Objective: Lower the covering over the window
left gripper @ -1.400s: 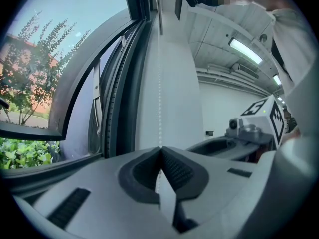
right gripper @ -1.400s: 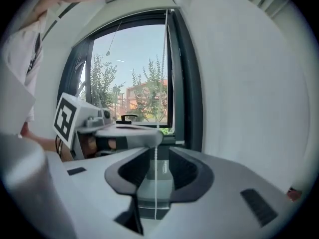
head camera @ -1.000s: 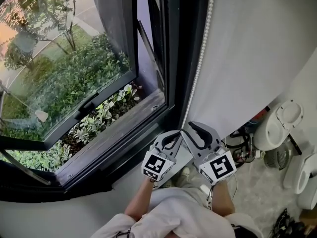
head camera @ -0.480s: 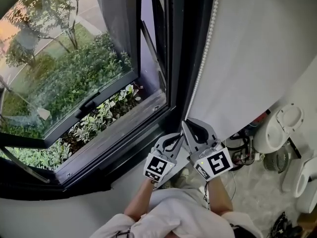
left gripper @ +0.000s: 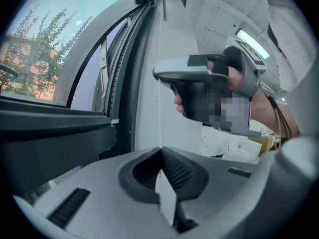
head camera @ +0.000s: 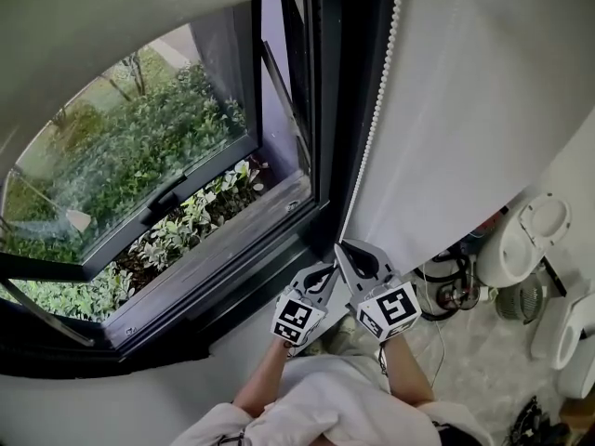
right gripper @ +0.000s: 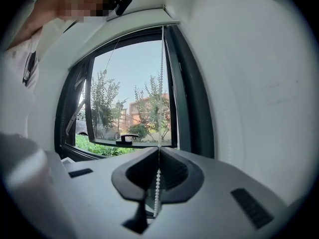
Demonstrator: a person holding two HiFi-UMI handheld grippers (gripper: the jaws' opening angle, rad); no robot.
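The white blind's lower edge (head camera: 186, 21) curves across the top of the open window (head camera: 139, 156). Its bead chain (head camera: 372, 128) hangs down the dark frame to my right gripper (head camera: 340, 245), which is shut on it. In the right gripper view the bead chain (right gripper: 157, 185) runs between the closed jaws of the right gripper (right gripper: 159, 150) and up past the glass. My left gripper (head camera: 327, 269) sits just left of the right one, jaws shut. In the left gripper view the left gripper (left gripper: 160, 150) holds nothing I can make out, and a hand grips the right gripper (left gripper: 209, 86).
The dark window sill (head camera: 214, 249) lies ahead, with green shrubs (head camera: 139, 147) outside. A white wall (head camera: 483, 110) stands to the right. White appliances (head camera: 525, 235) and cables (head camera: 446, 282) crowd the floor at the right.
My right gripper's jaws have closed on the bead chain and it has dropped slightly toward me. The white blind edge has come down into view across the top of the window.
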